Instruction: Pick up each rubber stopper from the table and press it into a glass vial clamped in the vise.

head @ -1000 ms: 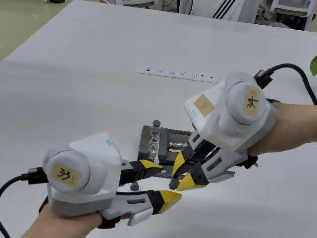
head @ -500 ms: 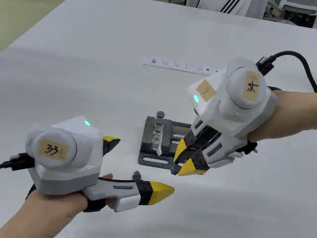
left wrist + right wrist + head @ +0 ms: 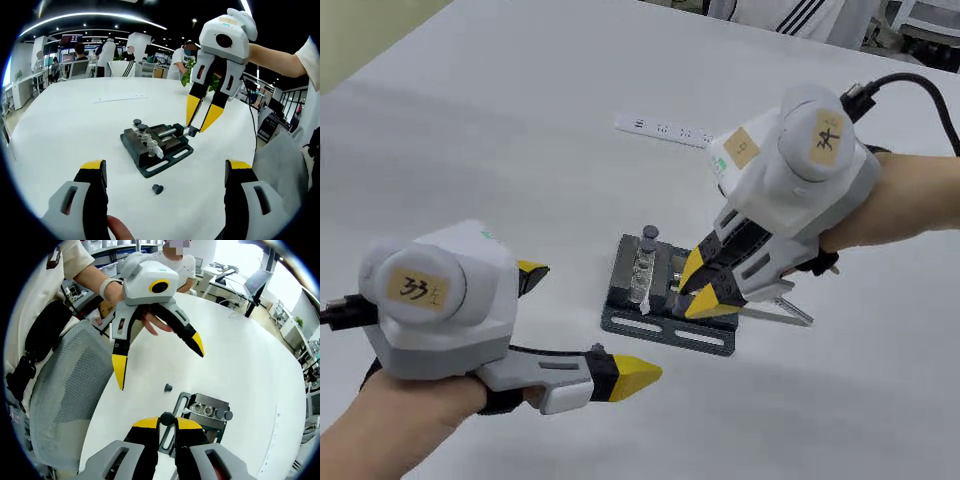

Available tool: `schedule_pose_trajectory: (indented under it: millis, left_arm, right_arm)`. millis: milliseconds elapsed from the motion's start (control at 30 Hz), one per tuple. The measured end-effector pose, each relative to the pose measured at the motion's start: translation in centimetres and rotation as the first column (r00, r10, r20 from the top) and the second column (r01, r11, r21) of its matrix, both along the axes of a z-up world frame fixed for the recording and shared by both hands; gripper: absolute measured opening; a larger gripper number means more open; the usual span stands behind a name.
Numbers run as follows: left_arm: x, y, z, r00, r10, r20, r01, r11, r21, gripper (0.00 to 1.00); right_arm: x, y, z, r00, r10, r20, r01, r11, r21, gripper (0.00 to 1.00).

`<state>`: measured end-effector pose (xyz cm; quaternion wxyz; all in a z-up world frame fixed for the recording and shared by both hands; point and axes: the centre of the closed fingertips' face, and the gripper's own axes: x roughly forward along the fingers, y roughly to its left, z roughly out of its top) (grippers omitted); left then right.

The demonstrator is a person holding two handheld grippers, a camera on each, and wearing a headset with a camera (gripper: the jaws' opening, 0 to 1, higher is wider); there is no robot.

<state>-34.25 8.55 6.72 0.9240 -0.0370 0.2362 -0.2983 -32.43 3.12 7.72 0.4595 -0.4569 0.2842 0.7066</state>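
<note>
A black vise on the white table clamps a row of glass vials; the far vial wears a dark stopper. My right gripper hovers at the vise's right side, and its own view shows it shut on a dark round stopper. A loose stopper lies on the table in front of the vise, peeking from behind the lower finger of my left gripper. The left gripper stands wide open and empty, left of the vise.
A white power strip lies beyond the vise. The vise's metal crank bar sticks out to the right. A grey mesh chair stands at the table's edge. People stand at benches far behind.
My right gripper has risen from the table in front of the vise to the vise's right side. The left gripper has drawn back to the left, its jaws spread wider.
</note>
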Motion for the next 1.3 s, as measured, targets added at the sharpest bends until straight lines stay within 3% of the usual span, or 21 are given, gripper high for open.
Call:
schedule_pose_trajectory:
  millis: [100, 300, 400, 500, 600, 767, 933, 967, 1067, 1300]
  left_arm:
    - [0.2, 0.5, 0.0, 1.000, -0.009, 0.020, 0.009, 0.999, 0.035, 0.98]
    - [0.2, 1.5, -0.2, 0.999, -0.024, 0.030, 0.022, 0.996, 0.085, 0.99]
    - [0.2, 2.2, -0.3, 0.999, -0.021, 0.029, 0.018, 0.996, 0.087, 0.99]
    - [0.2, 2.7, -0.4, 1.000, -0.009, 0.030, 0.006, 0.996, 0.089, 0.99]
    - [0.2, 3.3, -0.4, 1.000, 0.003, 0.028, -0.006, 0.996, 0.086, 0.99]
    - [0.2, 3.6, -0.6, 1.000, 0.013, 0.024, -0.015, 0.996, 0.085, 0.99]
    - [0.2, 3.5, -0.8, 1.000, 0.013, 0.018, -0.014, 0.996, 0.086, 0.99]
    - [0.2, 3.5, -0.9, 1.000, 0.011, 0.016, -0.013, 0.996, 0.085, 0.99]
    - [0.3, 3.5, -0.9, 1.000, 0.013, 0.013, -0.014, 0.997, 0.082, 0.99]
    - [0.2, 3.5, -1.2, 1.000, 0.015, 0.002, -0.016, 0.997, 0.079, 0.98]
  right_arm:
    - [1.1, 0.5, 0.1, 1.000, -0.002, 0.020, 0.002, 1.000, -0.006, 0.06]
    - [2.5, 1.1, -0.5, 0.997, 0.011, 0.076, -0.009, 0.999, -0.035, 0.06]
    - [3.5, 1.5, -0.7, 0.993, 0.028, 0.112, -0.022, 0.999, -0.049, 0.06]
    - [4.3, 2.2, -0.9, 0.993, 0.041, 0.115, -0.036, 0.998, -0.045, 0.05]
    - [5.0, 2.4, -1.2, 0.983, 0.107, 0.153, -0.096, 0.992, -0.078, 0.05]
    - [5.5, 3.1, -1.4, 0.974, 0.164, 0.156, -0.150, 0.984, -0.097, 0.05]
    - [5.3, 3.2, -2.2, 0.945, 0.270, 0.185, -0.247, 0.959, -0.139, 0.05]
    - [5.5, 3.3, -2.4, 0.932, 0.303, 0.200, -0.278, 0.950, -0.145, 0.05]
    - [5.6, 3.5, -3.0, 0.913, 0.350, 0.212, -0.320, 0.933, -0.163, 0.05]
    - [5.6, 3.4, -3.7, 0.893, 0.398, 0.210, -0.365, 0.913, -0.181, 0.04]
